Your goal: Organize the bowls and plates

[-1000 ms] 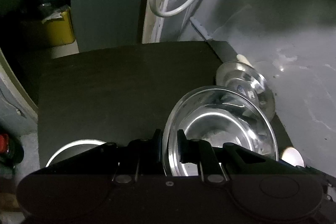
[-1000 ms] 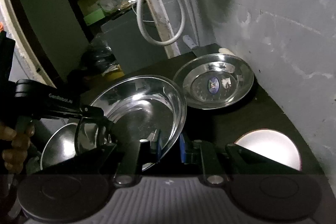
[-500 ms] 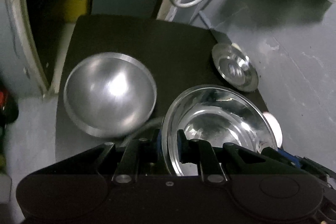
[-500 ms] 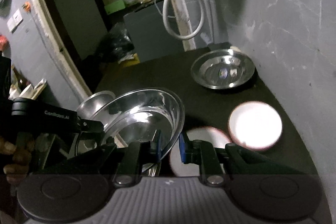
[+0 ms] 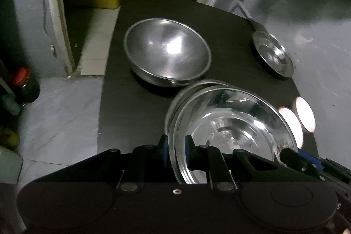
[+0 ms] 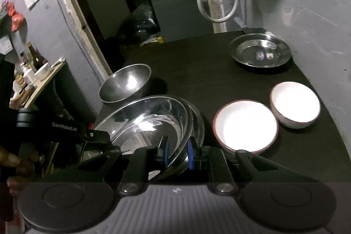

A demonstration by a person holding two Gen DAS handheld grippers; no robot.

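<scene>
Both grippers are sharing one load: left gripper (image 5: 176,145) fingers are pinching the near rim of the shiny steel plate (image 5: 232,133), right gripper (image 6: 177,151) fingers are clamping the opposite rim, prob. to keep it level over the counter (image 6: 208,63), beside the steel bowl (image 5: 166,56). Writing: "GenRobot.AI" on the left gripper, partly blurred.

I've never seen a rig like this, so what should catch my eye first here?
First, the shiny steel plate at the near edge of the black table, pinched at its rim by both the left gripper and the right gripper. Next, two glaring white bowls sit to its right, and a deep steel bowl stands just behind it.
</scene>
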